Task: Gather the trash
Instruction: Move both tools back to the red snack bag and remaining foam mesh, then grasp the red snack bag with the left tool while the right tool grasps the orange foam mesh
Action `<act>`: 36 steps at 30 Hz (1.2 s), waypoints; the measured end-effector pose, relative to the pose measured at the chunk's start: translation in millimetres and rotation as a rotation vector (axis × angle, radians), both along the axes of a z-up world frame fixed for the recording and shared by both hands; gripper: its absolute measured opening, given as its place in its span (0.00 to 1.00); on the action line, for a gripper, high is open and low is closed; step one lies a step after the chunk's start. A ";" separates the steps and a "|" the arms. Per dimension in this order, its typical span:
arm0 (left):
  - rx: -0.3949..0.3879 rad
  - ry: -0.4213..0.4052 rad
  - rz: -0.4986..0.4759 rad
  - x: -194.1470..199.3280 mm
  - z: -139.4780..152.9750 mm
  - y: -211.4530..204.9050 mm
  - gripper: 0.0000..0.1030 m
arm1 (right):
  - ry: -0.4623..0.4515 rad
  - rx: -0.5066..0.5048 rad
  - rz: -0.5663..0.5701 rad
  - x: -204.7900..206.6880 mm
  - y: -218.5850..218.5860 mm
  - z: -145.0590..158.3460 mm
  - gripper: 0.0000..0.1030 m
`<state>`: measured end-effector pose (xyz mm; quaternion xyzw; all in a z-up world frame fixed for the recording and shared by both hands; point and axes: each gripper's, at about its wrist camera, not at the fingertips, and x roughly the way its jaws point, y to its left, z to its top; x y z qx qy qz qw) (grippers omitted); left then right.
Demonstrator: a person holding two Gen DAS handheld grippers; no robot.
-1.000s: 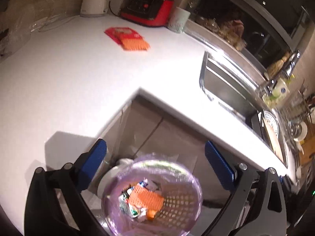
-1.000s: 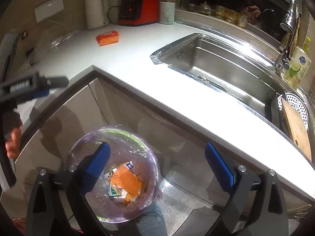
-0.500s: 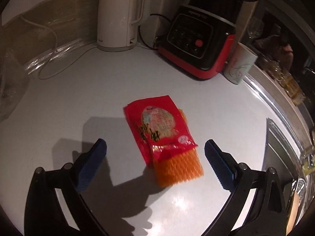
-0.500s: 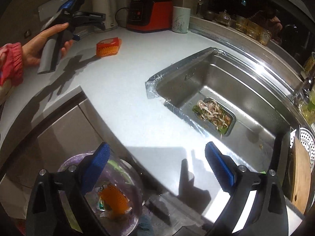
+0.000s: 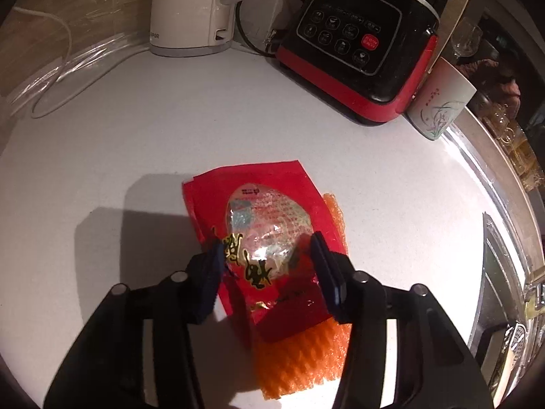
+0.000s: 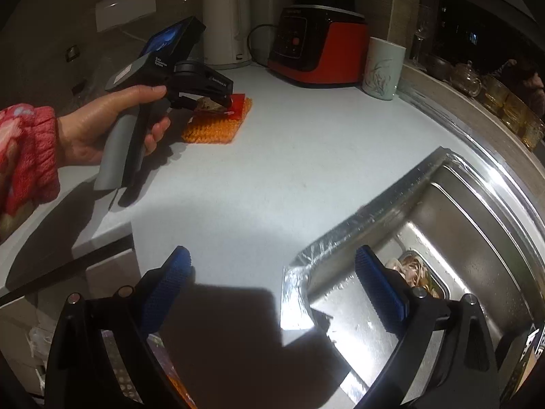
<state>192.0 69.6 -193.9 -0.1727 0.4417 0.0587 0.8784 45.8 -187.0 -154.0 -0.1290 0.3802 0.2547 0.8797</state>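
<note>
A red snack wrapper (image 5: 259,225) with a clear window lies on the white countertop, on top of an orange foam net (image 5: 299,364). My left gripper (image 5: 267,255) is down on the wrapper, its jaws narrowed around the wrapper's bulging middle. In the right wrist view the left gripper (image 6: 211,102) sits over the wrapper (image 6: 238,102) and net (image 6: 214,129). My right gripper (image 6: 272,272) is open and empty above the counter edge by the sink (image 6: 442,238). Food scraps (image 6: 412,269) lie in the sink strainer.
A white kettle (image 5: 190,6), a red and black blender base (image 5: 361,41) and a pale mug (image 5: 439,102) stand along the back wall. A purple-lined bin (image 6: 115,368) shows below the counter at the lower left of the right wrist view.
My left gripper came down onto the red wrapper and its jaws closed in around it. My right gripper moved up from the bin towards the counter and sink.
</note>
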 end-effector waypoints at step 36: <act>-0.174 -0.070 0.033 -58.8 -10.8 26.4 0.11 | 0.140 0.002 0.150 112.7 147.2 -16.8 0.22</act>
